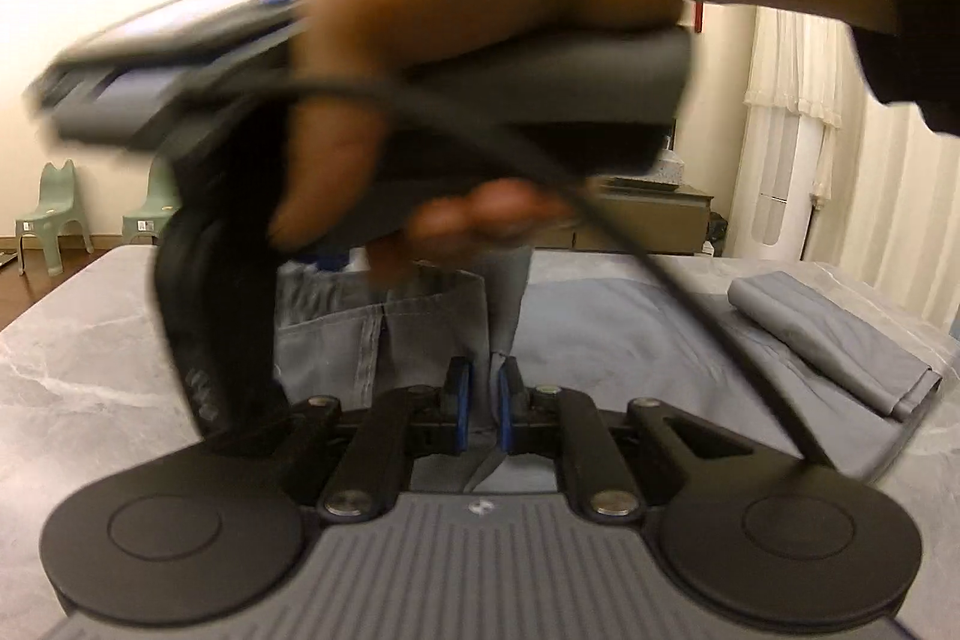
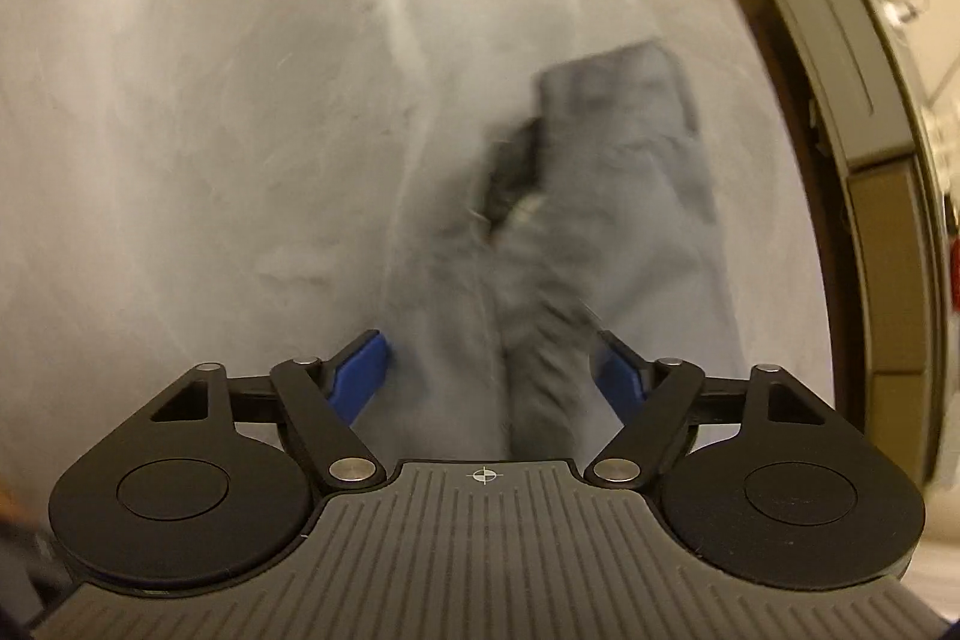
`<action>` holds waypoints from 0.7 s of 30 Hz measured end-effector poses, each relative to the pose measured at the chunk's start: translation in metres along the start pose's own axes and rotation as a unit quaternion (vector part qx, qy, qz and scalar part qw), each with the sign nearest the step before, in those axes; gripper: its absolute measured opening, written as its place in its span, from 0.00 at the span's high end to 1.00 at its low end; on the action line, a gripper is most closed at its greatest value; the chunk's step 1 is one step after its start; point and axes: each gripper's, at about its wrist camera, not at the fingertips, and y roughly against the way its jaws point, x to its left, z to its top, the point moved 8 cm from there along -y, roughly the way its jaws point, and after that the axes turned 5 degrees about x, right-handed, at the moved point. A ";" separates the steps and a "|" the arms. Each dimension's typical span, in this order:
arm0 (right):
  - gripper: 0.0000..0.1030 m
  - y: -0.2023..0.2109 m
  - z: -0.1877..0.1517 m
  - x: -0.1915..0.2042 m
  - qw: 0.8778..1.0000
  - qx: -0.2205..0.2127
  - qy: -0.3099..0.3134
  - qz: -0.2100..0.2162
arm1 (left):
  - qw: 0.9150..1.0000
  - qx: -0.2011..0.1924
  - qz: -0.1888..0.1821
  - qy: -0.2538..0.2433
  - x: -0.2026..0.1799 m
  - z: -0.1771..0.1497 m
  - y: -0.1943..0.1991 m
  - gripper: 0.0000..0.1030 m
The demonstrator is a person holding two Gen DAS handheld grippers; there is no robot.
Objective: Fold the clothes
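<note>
A grey garment (image 1: 600, 328) lies spread on the marble table (image 1: 90, 370). My left gripper (image 1: 483, 400) sits low over it, its blue pads close together and shut on a raised fold of the grey cloth. A hand (image 1: 480, 10) carries the other gripper tool across the top of the left wrist view, blurred. In the right wrist view my right gripper (image 2: 493, 370) is open, blue pads wide apart, hovering above a blurred part of the grey garment (image 2: 630, 148) on the table (image 2: 180, 100). Nothing is between its fingers.
A folded grey cloth (image 1: 834, 334) rests at the table's right side. A black cable (image 1: 690, 298) runs diagonally over the garment. Two green child chairs (image 1: 57, 208) and a low cabinet (image 1: 648, 214) stand beyond the table. Another cabinet (image 2: 840, 70) lines the right edge.
</note>
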 end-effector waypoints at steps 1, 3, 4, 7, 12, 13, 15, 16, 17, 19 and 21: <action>0.48 -0.004 0.005 0.002 1.000 0.003 0.005 -0.005 | 1.000 0.002 0.001 0.001 0.001 -0.001 0.000 0.91; 0.76 -0.005 0.011 0.006 1.000 0.002 0.014 -0.013 | 1.000 0.004 -0.001 0.009 0.011 0.002 -0.002 0.91; 0.80 0.003 0.007 0.003 1.000 -0.012 0.011 -0.016 | 1.000 0.002 -0.003 0.012 0.013 0.002 0.000 0.91; 0.86 0.035 -0.014 -0.021 0.996 -0.077 -0.035 -0.027 | 1.000 -0.023 -0.016 -0.004 -0.002 0.008 0.015 0.91; 0.87 0.084 -0.142 -0.083 0.952 -0.181 -0.244 0.025 | 0.996 -0.044 -0.059 -0.057 -0.054 0.001 0.031 0.90; 0.87 0.079 -0.175 -0.091 0.937 -0.191 -0.289 0.044 | 0.995 -0.039 -0.071 -0.065 -0.065 -0.005 0.031 0.88; 0.87 0.058 -0.236 -0.102 0.905 -0.198 -0.368 0.077 | 0.992 -0.031 -0.093 -0.082 -0.086 -0.017 0.031 0.86; 0.87 0.040 -0.262 -0.106 0.888 -0.198 -0.405 0.091 | 0.990 -0.027 -0.104 -0.090 -0.096 -0.024 0.031 0.85; 0.87 0.019 -0.285 -0.110 0.869 -0.197 -0.442 0.105 | 0.988 -0.022 -0.115 -0.099 -0.106 -0.030 0.031 0.85; 0.86 -0.022 -0.328 -0.117 0.829 -0.194 -0.508 0.134 | 0.984 -0.014 -0.138 -0.115 -0.127 -0.042 0.031 0.85; 0.84 -0.044 -0.346 -0.116 0.808 -0.203 -0.531 0.155 | 0.978 -0.005 -0.160 -0.132 -0.147 -0.054 0.032 0.85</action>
